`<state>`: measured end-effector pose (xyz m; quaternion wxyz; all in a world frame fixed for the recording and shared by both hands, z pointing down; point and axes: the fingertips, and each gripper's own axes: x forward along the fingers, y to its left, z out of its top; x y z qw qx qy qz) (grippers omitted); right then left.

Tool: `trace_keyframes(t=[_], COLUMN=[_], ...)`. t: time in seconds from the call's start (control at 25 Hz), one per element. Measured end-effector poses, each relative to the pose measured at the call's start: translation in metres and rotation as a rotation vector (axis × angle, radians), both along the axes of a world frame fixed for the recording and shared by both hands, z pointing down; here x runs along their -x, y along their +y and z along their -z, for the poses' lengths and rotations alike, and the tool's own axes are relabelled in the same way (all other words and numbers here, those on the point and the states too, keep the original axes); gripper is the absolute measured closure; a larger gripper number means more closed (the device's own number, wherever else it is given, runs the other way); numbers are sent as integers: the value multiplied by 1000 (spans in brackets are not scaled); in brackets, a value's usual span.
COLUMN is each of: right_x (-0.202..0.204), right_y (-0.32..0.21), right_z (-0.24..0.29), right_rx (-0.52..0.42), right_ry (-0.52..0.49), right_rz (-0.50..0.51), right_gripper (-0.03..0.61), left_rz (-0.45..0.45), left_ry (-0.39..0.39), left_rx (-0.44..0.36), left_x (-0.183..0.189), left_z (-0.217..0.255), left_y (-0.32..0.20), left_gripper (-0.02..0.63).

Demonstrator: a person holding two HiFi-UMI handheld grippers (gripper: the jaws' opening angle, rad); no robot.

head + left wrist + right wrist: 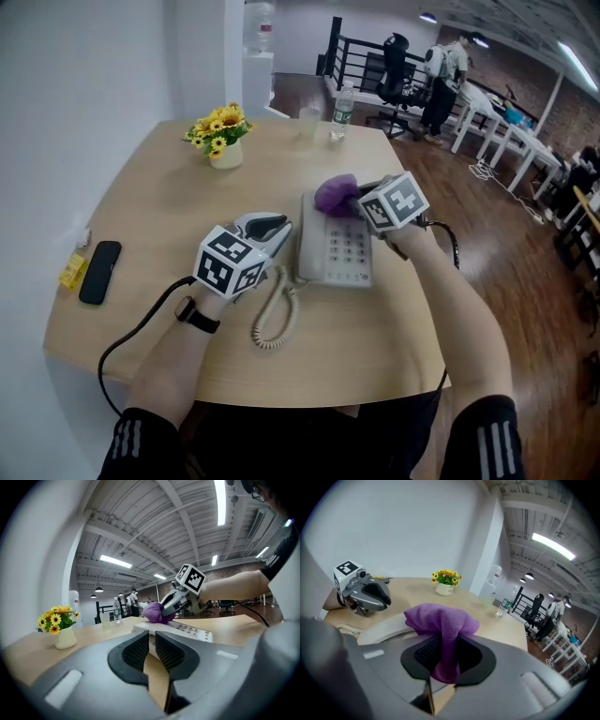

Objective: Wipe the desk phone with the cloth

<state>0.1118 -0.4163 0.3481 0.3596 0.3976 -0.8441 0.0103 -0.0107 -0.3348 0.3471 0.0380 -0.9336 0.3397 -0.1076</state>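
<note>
The light grey desk phone (pixel 336 248) lies mid-table, its coiled cord (pixel 277 319) trailing toward me. A purple cloth (pixel 336 195) rests on the phone's far end, and my right gripper (pixel 356 202) is shut on it. In the right gripper view the cloth (pixel 440 623) bunches out of the jaws above the phone (pixel 386 629). My left gripper (pixel 272 228) sits on the table just left of the phone, jaws together with nothing between them. In the left gripper view, the phone (pixel 185 630), cloth (pixel 157 612) and right gripper (pixel 174 603) lie ahead.
A vase of yellow flowers (pixel 221 137) stands at the far left, with a water bottle (pixel 342 111) and a clear cup (pixel 307 122) at the far edge. A black mobile (pixel 100 272) and a yellow item (pixel 73 270) lie by the left edge. People stand far off.
</note>
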Motion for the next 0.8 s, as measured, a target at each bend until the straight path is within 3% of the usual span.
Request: trace_keyframes(t=[0.2,0.56,0.8], right_x=[10,20,18], right_y=[11,123,177], right_z=[-19,-45,-66], right_rx=[43,85,88], right_ry=[2,21,64], right_rz=[31,235,313], right_gripper=[505,505,505], left_rz=[1,5,4], left_ry=[4,-3,-4], left_rx=[-3,-9,-8], left_x=[0,2,1], left_z=[2,2,0], left_y=[0,1,1], left_gripper=[577,577,577])
